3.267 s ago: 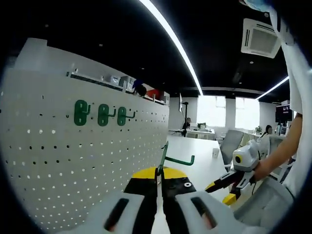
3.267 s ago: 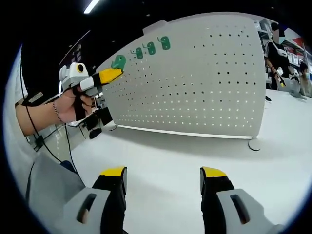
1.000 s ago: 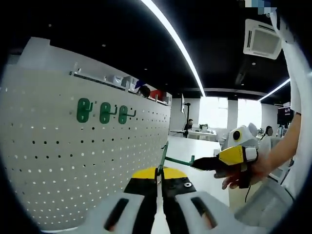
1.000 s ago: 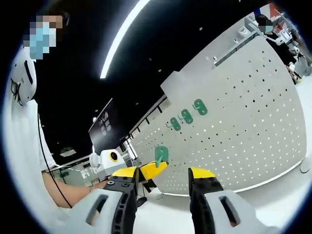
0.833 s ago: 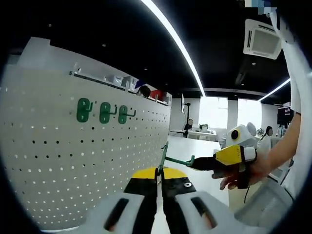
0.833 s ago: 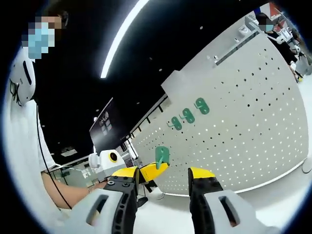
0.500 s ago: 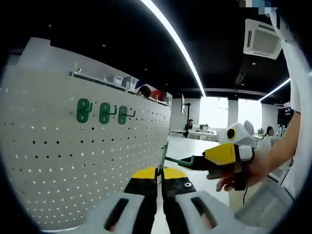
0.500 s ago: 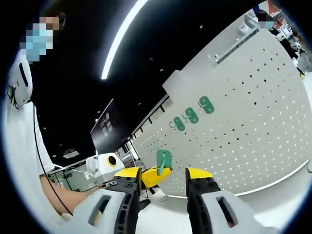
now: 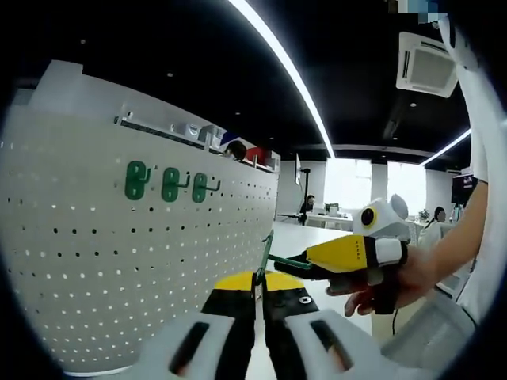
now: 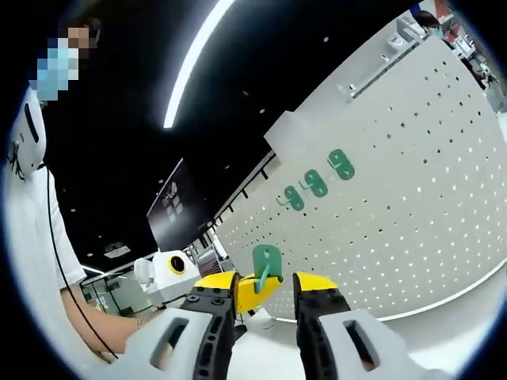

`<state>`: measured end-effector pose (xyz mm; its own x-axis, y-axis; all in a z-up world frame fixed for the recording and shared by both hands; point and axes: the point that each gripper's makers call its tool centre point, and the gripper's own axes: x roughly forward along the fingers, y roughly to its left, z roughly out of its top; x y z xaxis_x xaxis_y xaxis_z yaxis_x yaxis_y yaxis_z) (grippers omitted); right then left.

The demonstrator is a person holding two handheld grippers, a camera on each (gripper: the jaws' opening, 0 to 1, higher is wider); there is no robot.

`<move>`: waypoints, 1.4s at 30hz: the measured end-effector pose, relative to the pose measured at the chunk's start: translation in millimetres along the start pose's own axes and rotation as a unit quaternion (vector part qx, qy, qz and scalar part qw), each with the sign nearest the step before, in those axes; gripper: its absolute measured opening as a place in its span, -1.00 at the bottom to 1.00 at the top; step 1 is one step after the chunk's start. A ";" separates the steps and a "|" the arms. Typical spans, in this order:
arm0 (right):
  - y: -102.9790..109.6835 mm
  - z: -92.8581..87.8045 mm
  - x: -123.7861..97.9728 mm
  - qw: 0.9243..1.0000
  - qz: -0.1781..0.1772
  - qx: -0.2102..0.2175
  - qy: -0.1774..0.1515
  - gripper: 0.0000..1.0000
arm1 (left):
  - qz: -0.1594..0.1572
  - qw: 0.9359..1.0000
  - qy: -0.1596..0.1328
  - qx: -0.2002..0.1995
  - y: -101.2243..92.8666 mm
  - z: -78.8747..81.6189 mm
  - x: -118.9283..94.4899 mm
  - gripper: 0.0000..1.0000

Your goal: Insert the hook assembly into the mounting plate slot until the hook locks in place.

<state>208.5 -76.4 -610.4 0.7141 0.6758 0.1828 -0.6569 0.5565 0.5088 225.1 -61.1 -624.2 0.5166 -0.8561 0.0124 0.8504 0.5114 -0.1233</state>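
Left gripper view, from 9 o'clock to 3 o'clock. The white perforated mounting plate (image 9: 119, 261) stands upright across the 9 o'clock side; three green hooks (image 9: 168, 183) are already seated in a row near its upper edge, at about 10 o'clock. At 6 o'clock the left gripper (image 9: 258, 285) has its jaws pressed together on the backplate of the loose green hook assembly (image 9: 268, 257), whose wire arm projects toward 3 o'clock. There the right gripper (image 9: 287, 264), held in a person's hand (image 9: 388, 277), meets the tip of that arm.

Right gripper view. The left gripper (image 10: 253, 289) enters from 8 o'clock with the hook assembly (image 10: 267, 262) standing just above centre, between the right gripper's (image 10: 264, 286) own jaws. These are drawn close about the wire, with a narrow gap; whether they actually pinch it cannot be told. The mounting plate (image 10: 412, 198) and its seated hooks (image 10: 316, 183) lie toward 2 o'clock, well apart from the held piece.

Handling, as a judgement: the assembly looks light, stiff and thin, with a smooth coating likely to slip or pivot. Hold the flat backplate squarely, leaving the rear tabs free for the slot.
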 end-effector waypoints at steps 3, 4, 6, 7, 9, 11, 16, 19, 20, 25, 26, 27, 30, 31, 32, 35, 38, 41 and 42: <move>0.3 -0.7 2.3 1.000 0.001 0.000 0.002 -0.52 | 0.000 1.000 0.000 0.000 -0.5 0.0 0.0 -0.98; 0.7 -0.6 2.8 1.000 0.002 0.001 0.002 -0.52 | 0.000 1.000 0.000 0.000 -0.7 0.2 0.0 -0.98; 0.0 -0.3 4.0 1.000 0.001 0.002 0.001 -0.54 | 0.000 1.000 -0.001 0.000 -0.5 0.8 -0.1 -0.98; 0.0 -0.1 4.4 1.000 0.001 0.003 0.000 -0.55 | 0.001 1.000 -0.001 0.000 -0.4 1.0 -0.2 -0.98; -0.1 -1.3 6.0 1.000 0.000 0.004 0.003 -0.59 | 0.001 1.000 -0.001 0.001 -0.1 1.0 -0.1 -0.98; 0.3 -3.4 7.1 1.000 0.001 0.002 0.007 -0.62 | 0.000 1.000 0.000 0.001 0.0 1.0 0.0 -0.98; 0.4 -3.6 9.5 1.000 -0.001 0.010 0.006 -0.70 | 0.001 1.000 -0.001 0.001 0.3 1.6 -0.5 -0.98; -0.2 -3.9 11.0 1.000 -0.004 0.011 0.007 -0.73 | 0.002 1.000 0.000 0.001 0.7 1.6 -0.6 -0.98; -0.4 -3.6 11.2 1.000 -0.005 0.011 0.007 -0.74 | 0.002 1.000 0.000 0.000 0.8 1.5 -0.7 -0.98; -1.0 -3.8 12.5 1.000 -0.005 0.015 0.008 -0.80 | 0.004 1.000 0.000 0.001 1.0 1.0 -0.8 -0.98; -1.2 -3.3 12.8 1.000 -0.006 0.015 0.008 -0.80 | 0.004 1.000 0.000 0.001 1.1 1.0 -0.8 -0.98; -1.4 -3.2 13.0 1.000 -0.007 0.015 0.008 -0.81 | 0.005 1.000 0.000 0.001 1.1 0.8 -0.8 -0.98; -1.7 -3.7 13.9 1.000 -0.008 0.016 0.009 -0.83 | 0.007 1.000 0.001 0.002 1.0 0.5 -0.9 -0.98; -1.6 -3.7 14.3 1.000 -0.009 0.017 0.009 -0.84 | 0.007 1.000 0.001 0.002 1.0 0.4 -0.8 -0.98; -1.4 -3.9 14.7 1.000 -0.009 0.018 0.008 -0.85 | 0.007 1.000 0.001 0.002 0.5 0.1 -0.6 -0.98; -1.4 -3.9 15.0 1.000 -0.010 0.019 0.007 -0.88 | 0.010 1.000 0.001 0.000 1.0 -0.3 -0.9 -0.98; -0.5 -4.4 15.6 1.000 -0.010 0.023 0.007 -0.91 | 0.012 1.000 0.002 0.000 1.0 -1.2 -1.0 -0.98; -0.7 -3.9 16.4 0.999 -0.013 0.030 0.003 -0.91 | 0.015 1.000 -0.001 -0.003 1.6 -0.6 -1.1 -0.98; -0.9 -3.5 16.4 0.999 -0.014 0.032 0.002 -0.91 | 0.017 1.000 -0.001 -0.003 1.8 -0.6 -1.2 -0.98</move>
<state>219.9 -64.1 -610.9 0.7313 0.6621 0.1634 -0.6189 0.5437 0.5668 226.0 -59.2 -625.0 0.5446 -0.8387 0.0094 0.8324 0.5390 -0.1287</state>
